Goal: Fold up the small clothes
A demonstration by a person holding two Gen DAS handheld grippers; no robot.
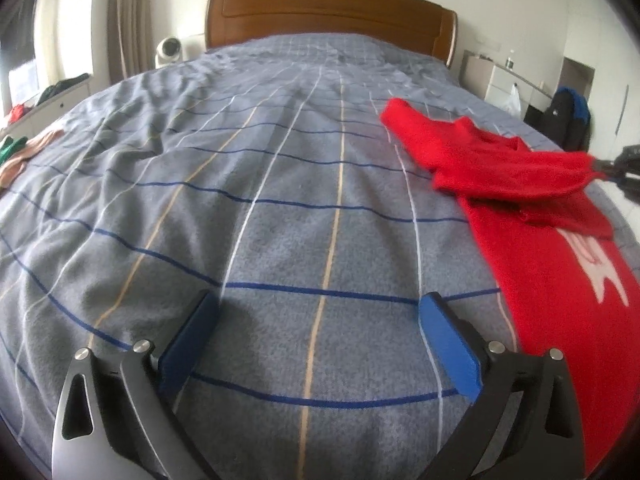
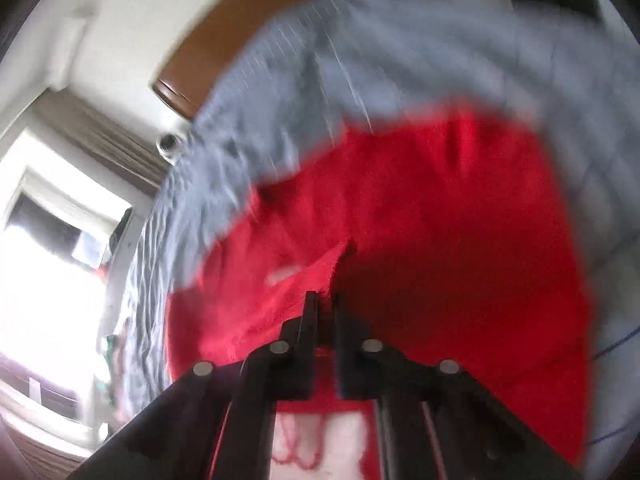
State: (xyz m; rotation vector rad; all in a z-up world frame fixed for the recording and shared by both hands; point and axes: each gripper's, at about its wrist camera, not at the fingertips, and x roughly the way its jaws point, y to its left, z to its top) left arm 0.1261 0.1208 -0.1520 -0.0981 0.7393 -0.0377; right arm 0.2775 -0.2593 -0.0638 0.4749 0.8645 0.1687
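A red knitted garment (image 1: 532, 248) with a white pattern lies on the right side of the grey checked bedspread (image 1: 280, 184). One part of it is lifted and folded across the body. My right gripper (image 1: 600, 168) is shut on the edge of that raised part; in the blurred right wrist view the red garment (image 2: 420, 220) fills the middle and my right gripper (image 2: 326, 300) pinches its fabric. My left gripper (image 1: 318, 316) is open and empty, low over the bedspread, just left of the garment's near edge.
A wooden headboard (image 1: 332, 20) stands at the far end. Other clothes (image 1: 24, 152) lie at the bed's left edge. A white camera-like device (image 1: 170, 50) sits at the back left; a cabinet and a dark backpack (image 1: 570, 116) stand at the right.
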